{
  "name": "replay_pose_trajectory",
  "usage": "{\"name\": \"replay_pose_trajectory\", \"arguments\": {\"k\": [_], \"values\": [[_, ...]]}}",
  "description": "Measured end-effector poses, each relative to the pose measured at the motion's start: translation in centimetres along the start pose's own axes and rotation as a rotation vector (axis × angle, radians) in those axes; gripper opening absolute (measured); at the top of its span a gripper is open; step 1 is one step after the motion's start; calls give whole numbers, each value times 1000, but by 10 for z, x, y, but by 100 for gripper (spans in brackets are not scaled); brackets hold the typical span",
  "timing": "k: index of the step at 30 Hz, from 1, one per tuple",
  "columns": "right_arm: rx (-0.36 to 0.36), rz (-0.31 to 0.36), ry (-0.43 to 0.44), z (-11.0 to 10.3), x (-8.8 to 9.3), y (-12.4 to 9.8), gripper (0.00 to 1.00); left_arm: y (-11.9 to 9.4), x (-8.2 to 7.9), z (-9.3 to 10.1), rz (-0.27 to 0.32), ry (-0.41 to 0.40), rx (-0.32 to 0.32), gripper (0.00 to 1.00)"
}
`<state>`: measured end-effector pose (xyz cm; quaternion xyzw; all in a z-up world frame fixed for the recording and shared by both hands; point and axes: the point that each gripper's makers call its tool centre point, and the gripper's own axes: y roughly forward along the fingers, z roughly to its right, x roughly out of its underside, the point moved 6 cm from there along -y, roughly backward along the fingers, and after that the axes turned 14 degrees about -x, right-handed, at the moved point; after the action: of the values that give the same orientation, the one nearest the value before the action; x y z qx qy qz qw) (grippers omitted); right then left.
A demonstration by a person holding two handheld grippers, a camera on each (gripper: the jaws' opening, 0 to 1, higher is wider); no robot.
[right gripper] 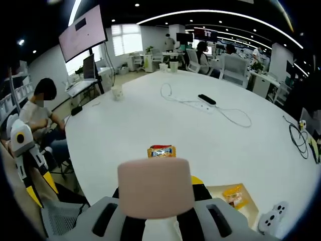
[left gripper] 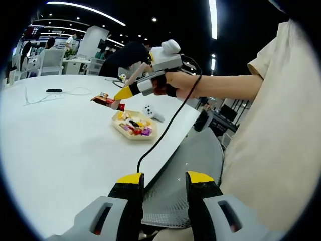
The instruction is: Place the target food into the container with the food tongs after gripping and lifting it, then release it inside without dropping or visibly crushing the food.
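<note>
Tray [left gripper: 131, 131] | on table [left gripper: 60, 150], holds sweets | right gripper [left gripper: 120, 95] just above tray, jaws pinching pink tongs [right gripper: 155, 187] | left gripper [left gripper: 161, 182] jaws spread, idle | snack packet [right gripper: 161, 151] just beyond tray | risk: over-squeezing crushes food, loose hold drops it.

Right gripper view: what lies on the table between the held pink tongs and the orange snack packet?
Nothing: in the right gripper view bare white table separates the tongs from the packet.
</note>
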<state>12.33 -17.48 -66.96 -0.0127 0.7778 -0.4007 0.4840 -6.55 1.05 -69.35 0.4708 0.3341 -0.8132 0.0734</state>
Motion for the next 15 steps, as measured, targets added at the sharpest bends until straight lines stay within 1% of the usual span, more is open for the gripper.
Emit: {"name": "replay_pose_trajectory", "arguments": {"k": [3, 10, 15], "values": [[11, 3, 11, 3, 3, -6, 20, 0, -2, 1, 10, -8, 2, 32], [20, -9, 8, 7, 9, -15, 20, 1, -2, 1, 1, 2, 7, 32], [43, -4, 19, 14, 12, -28, 20, 3, -5, 0, 3, 5, 6, 32]]}}
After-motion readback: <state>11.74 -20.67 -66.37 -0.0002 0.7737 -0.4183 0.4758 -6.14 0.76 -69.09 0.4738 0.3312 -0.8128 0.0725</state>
